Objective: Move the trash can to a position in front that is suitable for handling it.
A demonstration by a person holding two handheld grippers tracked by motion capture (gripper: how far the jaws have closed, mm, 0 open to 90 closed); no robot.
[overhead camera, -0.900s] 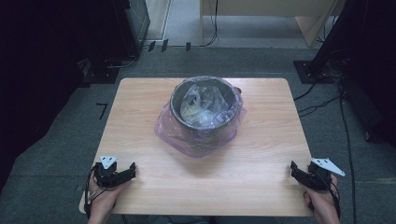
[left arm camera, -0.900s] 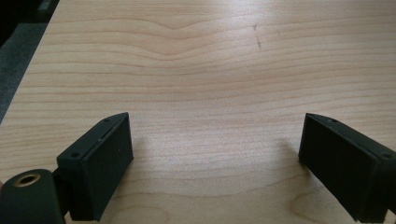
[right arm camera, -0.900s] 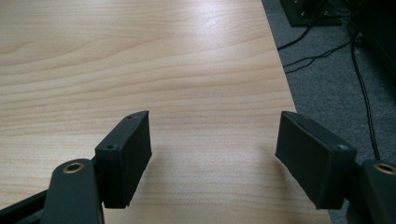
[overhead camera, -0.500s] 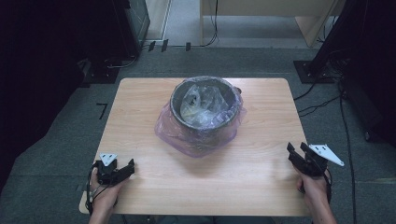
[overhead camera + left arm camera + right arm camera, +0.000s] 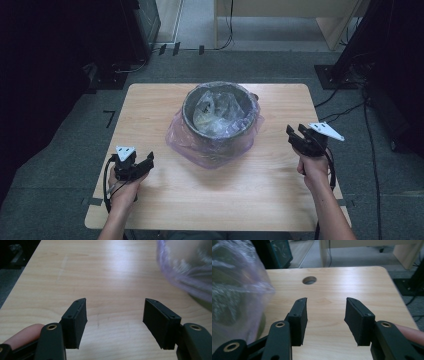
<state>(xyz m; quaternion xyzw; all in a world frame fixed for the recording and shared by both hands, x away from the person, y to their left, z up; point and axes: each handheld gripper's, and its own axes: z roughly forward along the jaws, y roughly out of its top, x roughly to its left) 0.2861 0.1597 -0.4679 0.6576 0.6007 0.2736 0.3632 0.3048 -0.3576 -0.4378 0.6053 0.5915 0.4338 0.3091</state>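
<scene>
We're holding the left gripper (image 5: 146, 163) low over the near-left part of the table (image 5: 240, 200), jaws spread wide w/ nothing btwn them; in the left gripper view its gripper (image 5: 115, 315) is pointing across bare wood, and the plastic bag (image 5: 185, 272) is showing blurred at the far right of that view, well apart from the jaws. We're holding the right gripper (image 5: 296, 136) above the right side of the table, near its right edge, jaws also released and empty; in the right gripper view its gripper (image 5: 325, 315) is looking along the wood toward the far edge, w/ a round hole (image 5: 309, 280) in the tabletop beyond the jaws. The pot (image 5: 220, 112) is sitting at approx the middle of the table, a bit toward the far side, w/ the clear purplish plastic bag (image 5: 200, 147) lying around and under it and crumpled plastic inside it. In the right gripper view the bag (image 5: 234, 285) is bulging at the left, just beside the left jaw; can't tell if it's touching. Both hands are coming in from the near edge, the pot lying btwn the two grippers and closer to neither by much.
</scene>
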